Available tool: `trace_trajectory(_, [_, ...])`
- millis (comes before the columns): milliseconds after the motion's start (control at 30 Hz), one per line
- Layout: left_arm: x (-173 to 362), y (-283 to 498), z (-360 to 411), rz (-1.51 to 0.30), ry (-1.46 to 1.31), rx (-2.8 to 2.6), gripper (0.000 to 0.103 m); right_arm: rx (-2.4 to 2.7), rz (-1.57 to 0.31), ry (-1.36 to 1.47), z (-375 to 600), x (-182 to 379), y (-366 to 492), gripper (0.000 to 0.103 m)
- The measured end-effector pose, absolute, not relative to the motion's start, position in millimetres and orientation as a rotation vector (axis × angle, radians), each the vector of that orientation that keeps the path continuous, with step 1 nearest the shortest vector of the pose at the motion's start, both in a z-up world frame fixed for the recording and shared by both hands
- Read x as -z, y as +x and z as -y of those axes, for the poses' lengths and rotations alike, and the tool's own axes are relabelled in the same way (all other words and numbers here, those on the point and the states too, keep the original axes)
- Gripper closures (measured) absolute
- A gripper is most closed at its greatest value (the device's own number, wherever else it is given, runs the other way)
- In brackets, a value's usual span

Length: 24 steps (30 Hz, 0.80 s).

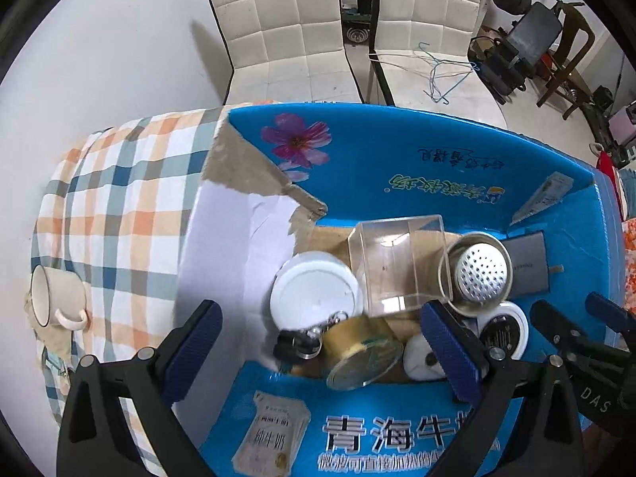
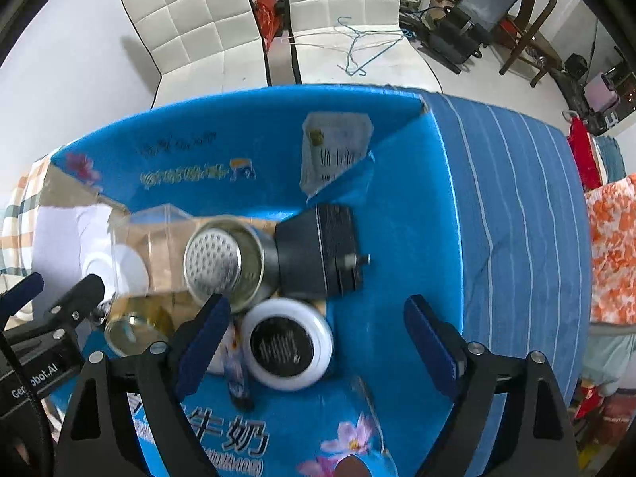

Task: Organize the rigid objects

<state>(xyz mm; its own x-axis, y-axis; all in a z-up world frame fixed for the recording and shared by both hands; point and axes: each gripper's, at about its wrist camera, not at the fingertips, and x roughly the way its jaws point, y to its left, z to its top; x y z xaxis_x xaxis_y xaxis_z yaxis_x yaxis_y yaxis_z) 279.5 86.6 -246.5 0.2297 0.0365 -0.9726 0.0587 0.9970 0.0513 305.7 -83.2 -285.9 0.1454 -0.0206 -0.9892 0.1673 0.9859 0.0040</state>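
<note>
An open blue cardboard box (image 1: 397,151) (image 2: 397,238) holds several rigid objects: a clear plastic box (image 1: 397,262), a white round lid (image 1: 314,294), a metal strainer cup (image 1: 481,274) (image 2: 226,262), a yellowish jar (image 1: 361,349), a white-rimmed round device (image 2: 288,344) (image 1: 505,332) and a dark adapter (image 2: 322,254). My left gripper (image 1: 322,349) is open above the jar and lid. My right gripper (image 2: 314,342) is open above the round device. A white enamel mug (image 1: 55,298) lies on the checked cloth, left of the box.
The checked cloth (image 1: 119,198) covers the table left of the box; a blue striped cloth (image 2: 516,218) lies to its right. Two white padded chairs (image 1: 286,28) stand behind, one with wire hangers (image 1: 441,75). Clutter fills the far right corner.
</note>
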Motion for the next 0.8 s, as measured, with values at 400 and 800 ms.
trace_trajectory(400, [139.7,199.2,-79.7,-1.208,0.088,0.048,0.001,0.067,-1.267,0.122,70.7,170.8,223.0,0.012])
trace_trajectory(800, [43.5,125.2,-92.4,-1.098,0.022,0.044,0.001,0.031,-1.124,0.129,64.6,48.3,138.0,0.012])
